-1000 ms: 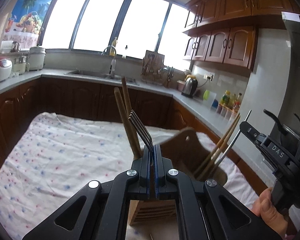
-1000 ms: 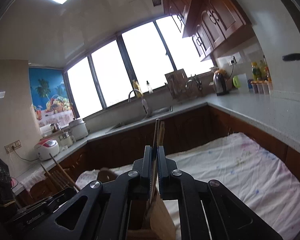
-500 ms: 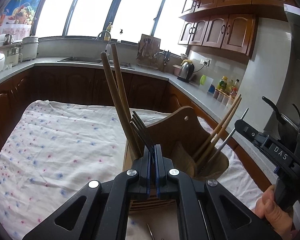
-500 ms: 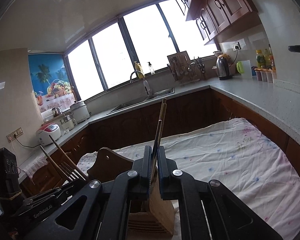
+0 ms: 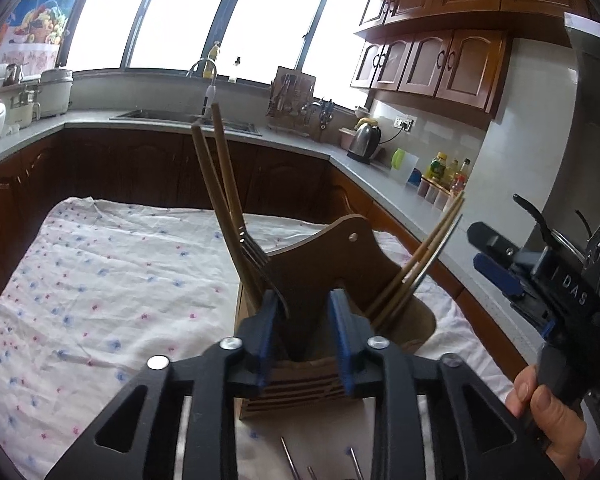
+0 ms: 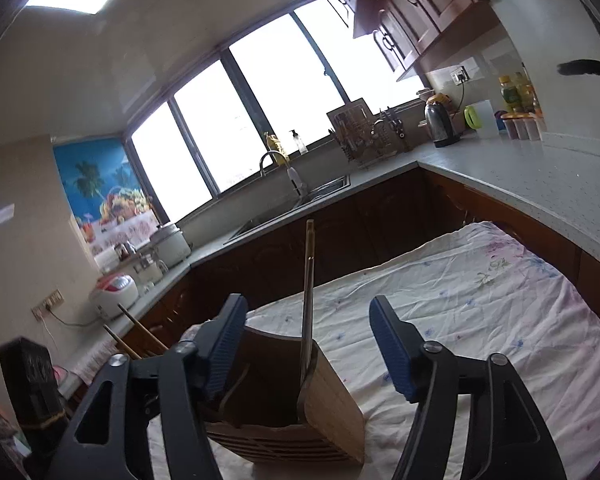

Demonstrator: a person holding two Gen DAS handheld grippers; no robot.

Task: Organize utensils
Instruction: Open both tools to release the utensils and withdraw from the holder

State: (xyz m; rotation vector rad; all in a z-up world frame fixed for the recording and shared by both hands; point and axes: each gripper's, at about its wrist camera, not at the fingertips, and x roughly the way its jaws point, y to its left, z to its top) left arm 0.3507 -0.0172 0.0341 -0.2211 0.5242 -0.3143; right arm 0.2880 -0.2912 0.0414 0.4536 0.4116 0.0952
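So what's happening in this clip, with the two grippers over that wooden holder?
A person is sorting utensils into a wooden utensil holder on a cloth-covered table. The left gripper has its jaws opening around a fork, which stands in the holder beside two wooden chopsticks. The right gripper has its jaws opening too, clear of a chopstick pair standing in the holder's other side. A few metal utensils lie on the cloth.

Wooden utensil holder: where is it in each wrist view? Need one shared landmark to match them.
Left wrist: wooden utensil holder at lower centre, just beyond the opening left tongs.
Right wrist: bottom centre, between the opening right tongs.
Shared landmark: the kettle on the counter.
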